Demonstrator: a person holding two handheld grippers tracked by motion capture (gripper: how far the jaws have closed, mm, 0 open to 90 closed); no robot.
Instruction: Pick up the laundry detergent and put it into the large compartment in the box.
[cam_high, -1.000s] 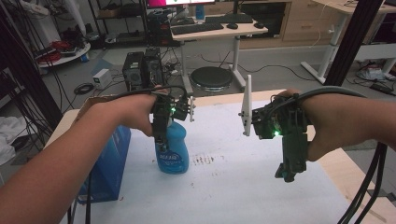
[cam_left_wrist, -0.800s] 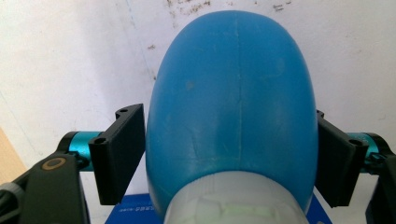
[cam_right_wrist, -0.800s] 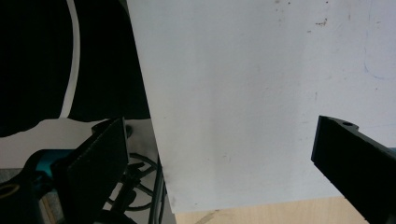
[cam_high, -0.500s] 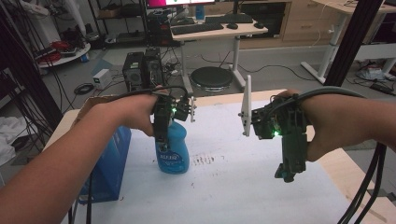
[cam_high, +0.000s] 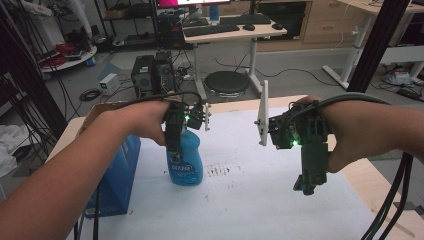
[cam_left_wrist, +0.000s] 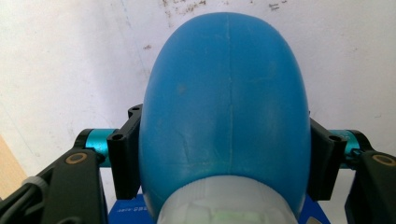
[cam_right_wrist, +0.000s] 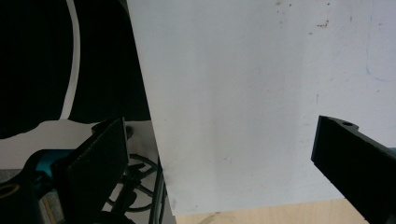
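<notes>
A blue plastic bottle with a printed label stands upright on the white table sheet, left of centre. My left gripper comes down from above and is shut on the bottle's upper body. In the left gripper view the rounded blue bottle sits between the two black jaws, which press on both its sides. My right gripper hangs over the right part of the sheet and points down, about a hand's width from the bottle. In the right gripper view my right gripper stands open, with bare white sheet between its jaws.
A blue box stands at the table's left edge, just left of the bottle. The sheet carries dark scuff marks near the bottle. The wooden table edge runs along the right. Beyond the table are a stool, desks and computer towers.
</notes>
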